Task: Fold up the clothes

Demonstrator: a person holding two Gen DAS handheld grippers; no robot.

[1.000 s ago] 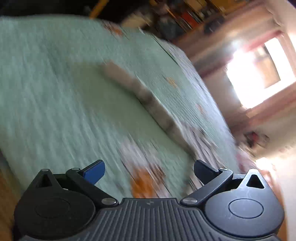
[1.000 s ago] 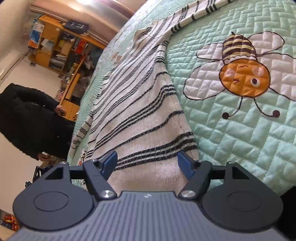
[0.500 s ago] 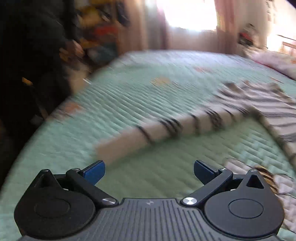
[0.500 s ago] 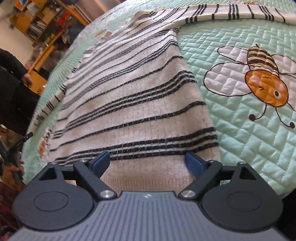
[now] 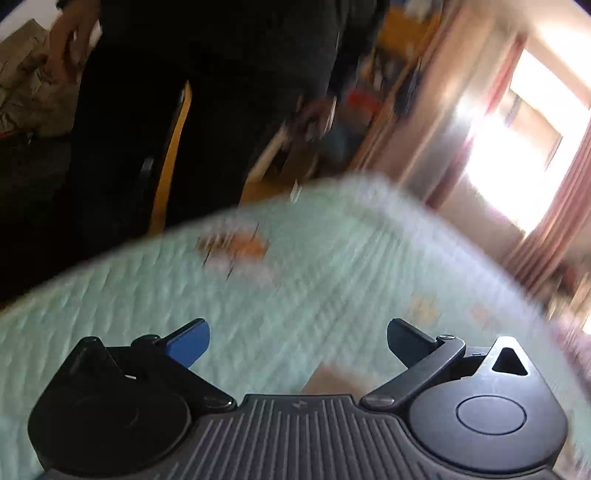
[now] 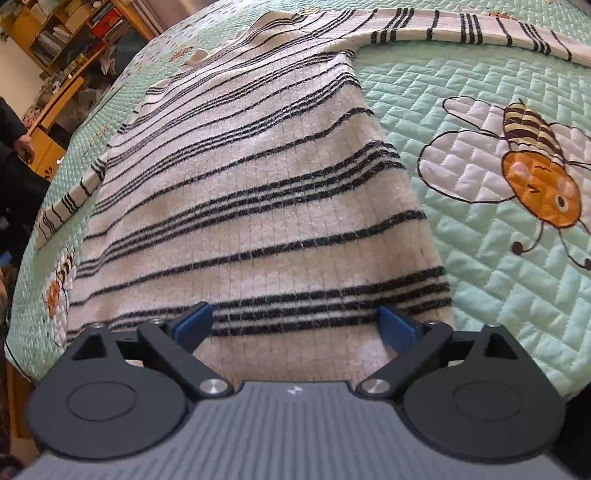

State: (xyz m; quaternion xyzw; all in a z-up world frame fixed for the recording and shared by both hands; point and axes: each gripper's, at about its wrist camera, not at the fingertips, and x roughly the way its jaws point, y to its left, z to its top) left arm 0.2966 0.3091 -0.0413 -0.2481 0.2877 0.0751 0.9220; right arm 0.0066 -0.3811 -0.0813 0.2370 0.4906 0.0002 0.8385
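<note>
A cream sweater with black stripes [image 6: 258,184] lies spread flat on a mint quilted bed cover [image 6: 480,288]. One sleeve [image 6: 461,31] stretches along the far right and the other sleeve [image 6: 62,206] runs off to the left. My right gripper [image 6: 295,319] hovers over the sweater's near hem. Its jaws are opening wide, with the hem below them and nothing pinched. My left gripper [image 5: 297,336] is open over bare quilt [image 5: 332,277] in a blurred view. A pale blurred patch [image 5: 332,380] lies just under its jaws.
A person in dark clothes [image 5: 207,92] stands at the bed's far corner, also at the left edge as a dark sleeve [image 6: 14,147]. Wooden shelves [image 6: 66,33] stand beyond the bed. A bright window [image 5: 517,147] lights the right side. A bee patch [image 6: 535,177] marks the quilt.
The left wrist view swung off the striped sleeve to the bed's corner and the standing person. The right gripper's jaws spread wider and shifted along the sweater's hem.
</note>
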